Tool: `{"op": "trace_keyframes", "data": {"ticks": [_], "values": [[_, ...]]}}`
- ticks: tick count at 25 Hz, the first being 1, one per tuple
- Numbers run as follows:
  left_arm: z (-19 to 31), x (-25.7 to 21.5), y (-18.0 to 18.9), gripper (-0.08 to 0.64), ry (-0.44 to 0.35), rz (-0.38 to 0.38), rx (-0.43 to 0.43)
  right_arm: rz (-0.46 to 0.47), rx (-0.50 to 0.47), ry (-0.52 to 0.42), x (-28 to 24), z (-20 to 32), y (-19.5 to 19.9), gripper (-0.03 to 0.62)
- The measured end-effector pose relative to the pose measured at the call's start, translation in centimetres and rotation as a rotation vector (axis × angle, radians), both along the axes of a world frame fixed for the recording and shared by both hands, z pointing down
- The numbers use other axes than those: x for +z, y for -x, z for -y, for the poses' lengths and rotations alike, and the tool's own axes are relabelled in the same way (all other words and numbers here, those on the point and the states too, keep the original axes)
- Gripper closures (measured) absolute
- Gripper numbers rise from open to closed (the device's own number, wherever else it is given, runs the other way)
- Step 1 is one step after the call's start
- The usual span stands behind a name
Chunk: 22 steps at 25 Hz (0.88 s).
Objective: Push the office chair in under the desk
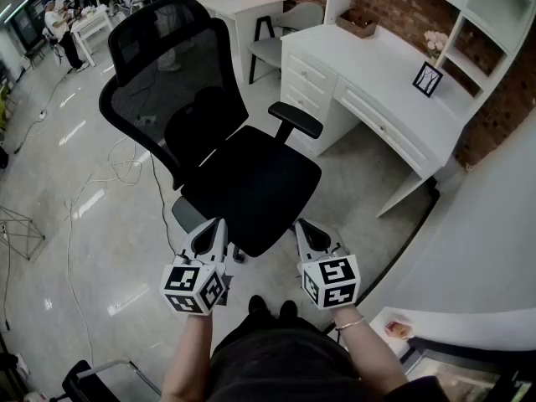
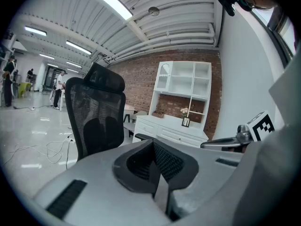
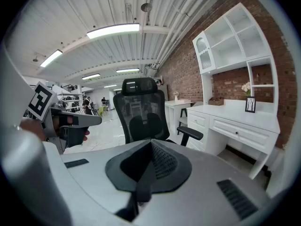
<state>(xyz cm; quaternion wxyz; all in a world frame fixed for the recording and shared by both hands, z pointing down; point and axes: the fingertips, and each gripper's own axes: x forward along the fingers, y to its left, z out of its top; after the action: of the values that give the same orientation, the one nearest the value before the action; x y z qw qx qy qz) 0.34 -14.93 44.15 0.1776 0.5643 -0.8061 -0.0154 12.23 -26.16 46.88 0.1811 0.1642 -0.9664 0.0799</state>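
- The office chair (image 1: 251,182) stands on the floor right in front of you. It is not under the table (image 1: 394,74) yet.
- Its seat faces you and its tall mesh back is on the far side. The table is off to your right, near the chair's armrest (image 1: 295,120) but apart from it.
- Your left gripper (image 1: 216,226) is by the near left corner of the seat. Its fingers are pressed together with nothing between them.
- Your right gripper (image 1: 301,229) is by the near right corner. Its fingers are pressed together too, and they hold nothing.
- Closed fingers look like a good choice here. You only need to push, not pinch, and a closed tip makes a firm, blunt end.
- The 2 grippers sit side by side, 1 at each corner of the seat. That likely helps the chair roll straight and not spin.
- I cannot tell if either tip touches the seat yet.
- The task looks like it is just starting.
- The open gap under the table (image 1: 414,187) is to your right, not straight ahead. You will likely need to steer the chair that way as you push.
- Watch the armrest. It could bump the drawers (image 1: 314,86) if the chair goes in crooked.
- A small picture frame (image 1: 427,79) stands on the table, so a hard bump could knock it over.
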Motion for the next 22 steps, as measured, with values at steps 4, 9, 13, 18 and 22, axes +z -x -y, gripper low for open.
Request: {"op": "trace_keyframes", "data": {"ticks": [4,9,13,18,22], "values": [[0.1,0.2,0.1,0.552,0.004,0.009,-0.004,0.012,-0.004,0.000,0.0,0.0,0.1,0.588],[0.1,0.5,0.1,0.551,0.000,-0.002,-0.019,0.033,-0.011,0.018,-0.3,0.3,0.0,0.588],[-0.3,1.0,0.2,0.551,0.009,-0.002,-0.041,0.040,-0.027,0.054,0.3,0.0,-0.4,0.588],[-1.3,1.1,0.0,0.551,0.030,0.015,-0.085,0.059,-0.050,0.116,0.7,-0.9,-1.2,0.588],[-2.6,1.5,0.6,0.549,0.055,0.020,-0.133,0.057,-0.092,0.128,1.0,-2.0,-1.1,0.588]]}}
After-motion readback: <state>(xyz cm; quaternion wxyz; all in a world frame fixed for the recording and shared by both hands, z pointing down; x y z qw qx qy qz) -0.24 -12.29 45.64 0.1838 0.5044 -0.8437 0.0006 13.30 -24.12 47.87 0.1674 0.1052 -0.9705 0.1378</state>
